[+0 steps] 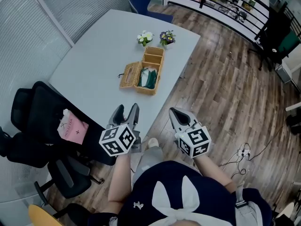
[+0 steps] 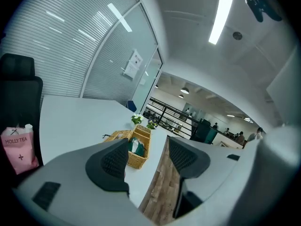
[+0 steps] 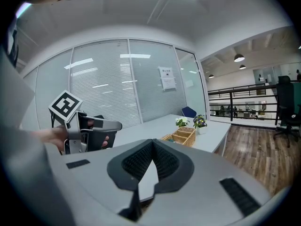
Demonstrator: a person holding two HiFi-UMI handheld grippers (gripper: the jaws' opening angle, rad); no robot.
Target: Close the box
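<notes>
Wicker box (image 1: pixel 149 74), lid (image 1: pixel 130 75) open, lies well ahead of 2 claws: left claw (image 1: pixel 127 108) spread and empty, right claw (image 1: pixel 175 112) pressed together.

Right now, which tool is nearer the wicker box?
Left. The left tool hovers at the table edge, short of the wicker box; the right tool hangs over the floor, farther off.

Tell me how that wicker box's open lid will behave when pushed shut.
The wicker box looks light, so it may slide on the smooth table. Its woven lid, lying open beside it, probably swings over as one stiff piece.
</notes>
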